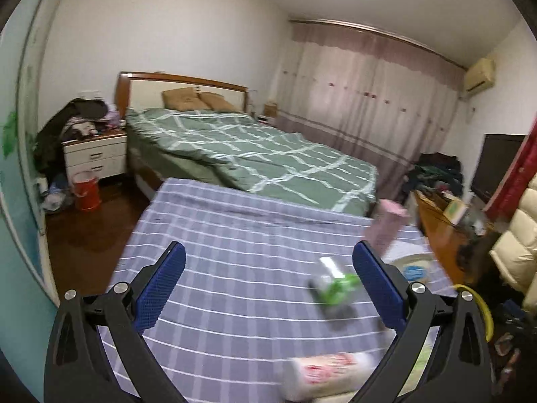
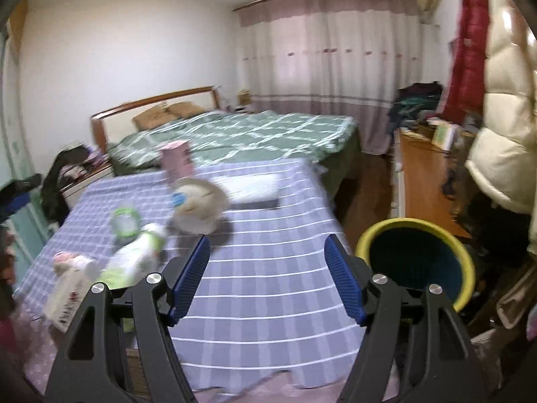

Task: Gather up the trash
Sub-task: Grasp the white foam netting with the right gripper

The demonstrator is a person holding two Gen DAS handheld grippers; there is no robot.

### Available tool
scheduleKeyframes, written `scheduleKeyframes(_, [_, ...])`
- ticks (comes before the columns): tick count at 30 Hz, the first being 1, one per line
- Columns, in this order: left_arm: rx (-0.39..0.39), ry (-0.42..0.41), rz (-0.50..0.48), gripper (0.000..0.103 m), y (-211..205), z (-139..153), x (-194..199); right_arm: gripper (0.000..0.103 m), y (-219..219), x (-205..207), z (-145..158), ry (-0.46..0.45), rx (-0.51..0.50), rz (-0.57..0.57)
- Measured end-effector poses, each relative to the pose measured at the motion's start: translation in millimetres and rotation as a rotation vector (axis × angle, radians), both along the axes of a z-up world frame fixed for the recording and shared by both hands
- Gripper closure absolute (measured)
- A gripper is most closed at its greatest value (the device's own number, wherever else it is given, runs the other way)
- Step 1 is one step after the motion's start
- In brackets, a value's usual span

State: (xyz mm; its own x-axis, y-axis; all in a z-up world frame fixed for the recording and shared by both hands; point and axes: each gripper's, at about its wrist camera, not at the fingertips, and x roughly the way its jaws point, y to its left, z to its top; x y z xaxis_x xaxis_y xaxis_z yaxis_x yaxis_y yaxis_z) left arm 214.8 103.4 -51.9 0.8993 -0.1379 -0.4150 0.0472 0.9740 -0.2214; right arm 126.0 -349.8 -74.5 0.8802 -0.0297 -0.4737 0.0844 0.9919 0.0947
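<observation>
Trash lies on a table under a purple striped cloth. In the right wrist view I see a pink box, a round paper bowl, a flat white pack, a green-rimmed clear cup, a white and green bottle and a white and red packet. A yellow-rimmed bin stands at the table's right side. My right gripper hangs open over bare cloth. My left gripper is open too, with the green-labelled cup just inside its right finger and the white and red packet below it.
A bed with a green checked cover lies beyond the table. A white nightstand and a red bucket stand at its left. A cluttered wooden desk and hanging puffy coats crowd the right side.
</observation>
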Motion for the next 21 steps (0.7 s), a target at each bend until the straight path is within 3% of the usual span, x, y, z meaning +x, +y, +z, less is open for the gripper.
scheduleKeyframes(3, [0.000, 0.028, 0.049, 0.005, 18.9, -13.2, 10.2, 0.036, 25.5, 1.6, 0.7, 0.004, -0.001, 0.075])
scheduleKeyframes(5, [-0.010, 0.013, 0.067, 0.005, 27.1, -12.0, 11.2, 0.036, 42.6, -0.1, 1.7, 0.006, 0.001, 0.137])
scheduleKeyframes(9, [0.048, -0.042, 0.139, 0.005, 41.2, -7.1, 3.1, 0.036, 71.6, -9.1, 2.3, 0.011, 0.009, 0.298])
scheduleKeyframes(13, [0.019, -0.017, 0.129, 0.005, 40.0, -11.1, 3.5, 0.036, 89.6, -20.5, 5.3, -0.003, -0.031, 0.383])
scheduleKeyframes(17, [0.053, -0.033, 0.113, 0.005, 33.6, -11.1, 1.9, 0.036, 78.2, -3.8, 13.3, -0.029, -0.074, 0.308])
scheduleKeyframes(21, [0.071, -0.029, 0.102, 0.005, 25.4, -13.2, 3.5, 0.036, 20.8, 63.5, 23.9, -0.011, 0.008, 0.182])
